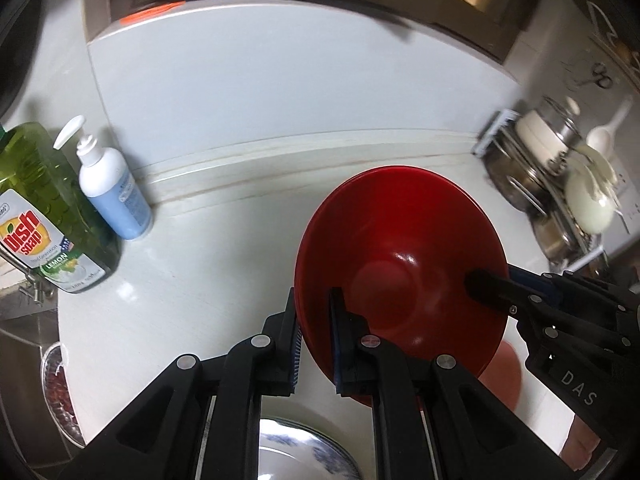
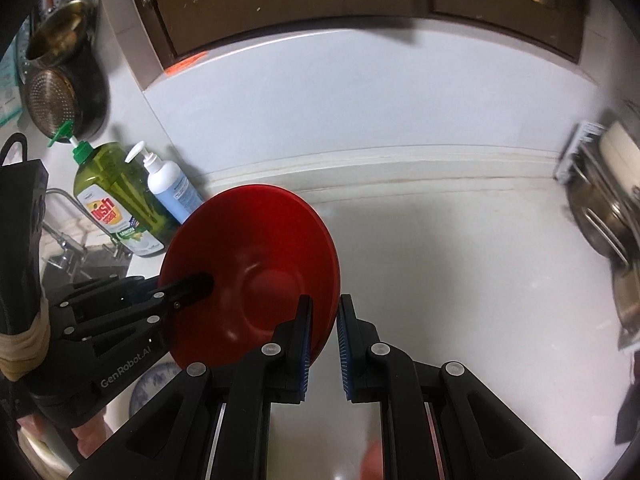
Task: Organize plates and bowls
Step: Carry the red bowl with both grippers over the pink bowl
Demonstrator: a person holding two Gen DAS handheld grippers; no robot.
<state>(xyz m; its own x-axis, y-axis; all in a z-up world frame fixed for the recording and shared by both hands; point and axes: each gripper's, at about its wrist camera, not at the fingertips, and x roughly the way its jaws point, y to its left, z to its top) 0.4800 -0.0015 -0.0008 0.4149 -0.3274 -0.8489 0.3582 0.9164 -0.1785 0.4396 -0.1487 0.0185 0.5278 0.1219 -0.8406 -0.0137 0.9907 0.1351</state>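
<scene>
Both tools, left tool and right tool, pinch the glossy red plate.

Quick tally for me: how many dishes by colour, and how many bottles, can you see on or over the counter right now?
Red bowl: 1, held on both sides by the left gripper and right gripper
Blue-and-white plate: 1
Green dish soap bottle: 1
White pump bottle: 1
Total: 4
</scene>
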